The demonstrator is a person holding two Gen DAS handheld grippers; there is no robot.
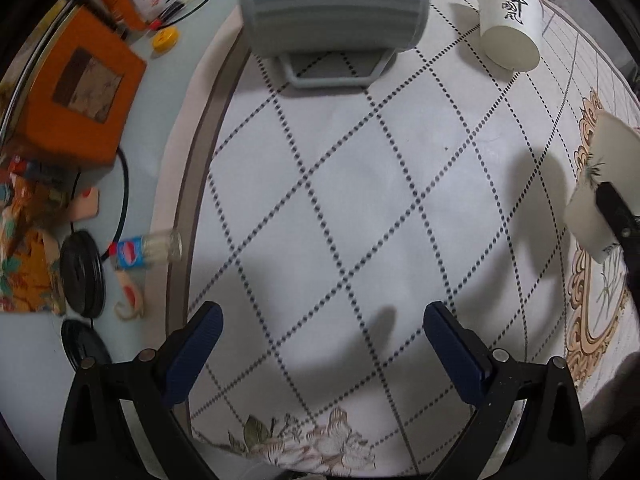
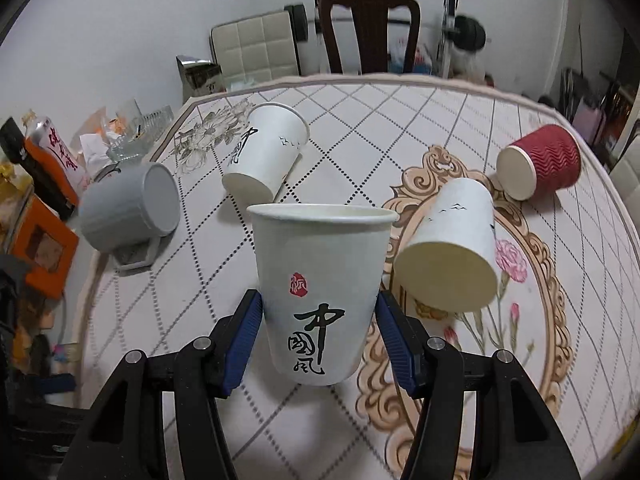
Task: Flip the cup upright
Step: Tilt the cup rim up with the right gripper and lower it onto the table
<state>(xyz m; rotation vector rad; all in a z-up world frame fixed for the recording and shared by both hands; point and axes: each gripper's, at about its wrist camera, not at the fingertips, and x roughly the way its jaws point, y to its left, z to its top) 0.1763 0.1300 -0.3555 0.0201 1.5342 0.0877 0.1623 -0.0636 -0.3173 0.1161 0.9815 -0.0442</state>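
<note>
My right gripper is shut on a white paper cup with black calligraphy and holds it upright, mouth up, above the table. The same cup shows at the right edge of the left wrist view, with a right finger across it. My left gripper is open and empty above the patterned tablecloth. Other cups lie on their sides: a white one at the back, also in the left view, another white one to the right, and a red ribbed one.
A grey ribbed mug lies on its side at the left, also in the left view. An orange box, a small bottle, cables and clutter sit beside the cloth. A chair stands behind the table.
</note>
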